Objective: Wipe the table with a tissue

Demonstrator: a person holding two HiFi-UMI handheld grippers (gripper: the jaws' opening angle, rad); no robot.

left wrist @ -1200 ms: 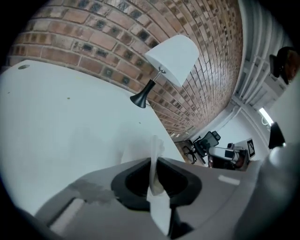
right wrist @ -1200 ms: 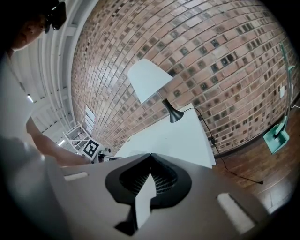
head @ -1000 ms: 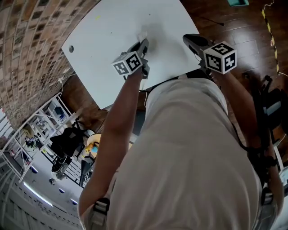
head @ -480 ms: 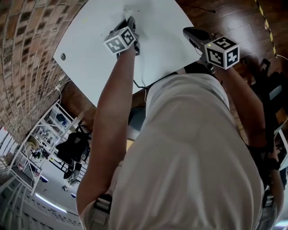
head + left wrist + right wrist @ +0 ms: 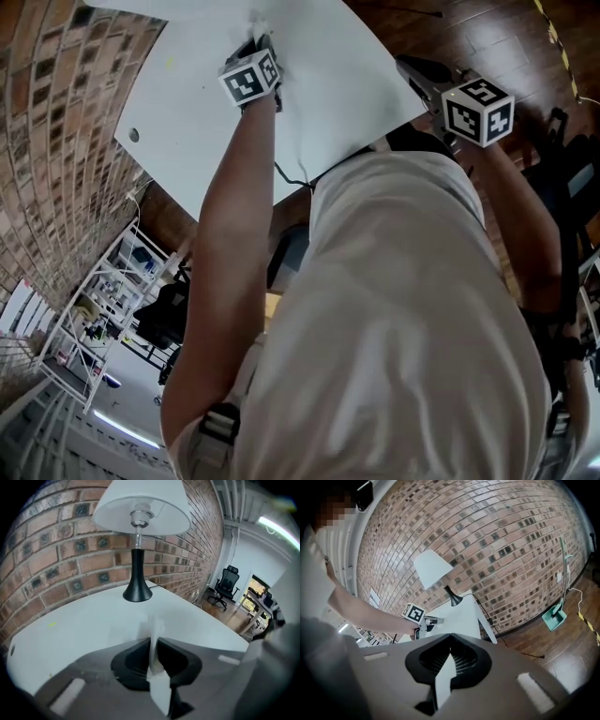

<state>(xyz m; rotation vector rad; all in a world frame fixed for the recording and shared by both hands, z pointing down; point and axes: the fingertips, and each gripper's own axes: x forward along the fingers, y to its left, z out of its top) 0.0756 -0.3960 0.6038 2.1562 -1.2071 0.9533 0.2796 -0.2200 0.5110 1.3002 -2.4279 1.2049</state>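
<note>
The white table (image 5: 328, 89) fills the top of the head view. My left gripper (image 5: 262, 42) reaches far across it, pointing down at the top, and is shut on a white tissue (image 5: 260, 25). In the left gripper view the tissue (image 5: 153, 626) stands pinched upright between the black jaws of the left gripper (image 5: 153, 641), just over the table (image 5: 70, 630). My right gripper (image 5: 411, 67) hangs shut beside the table's right corner, over the floor. In the right gripper view its jaws (image 5: 450, 641) meet at the tips with nothing seen between them.
A lamp (image 5: 137, 588) with a black base and white shade stands at the table's far side by the brick wall (image 5: 56, 550). The tabletop has a round hole (image 5: 134, 135). A metal shelf rack (image 5: 103, 291), an office chair (image 5: 225, 585) and a green dustpan (image 5: 553, 616) stand around.
My left gripper has slid farther across the table with the tissue, up and left in the head view. The right gripper has drifted right, off the table's corner.
</note>
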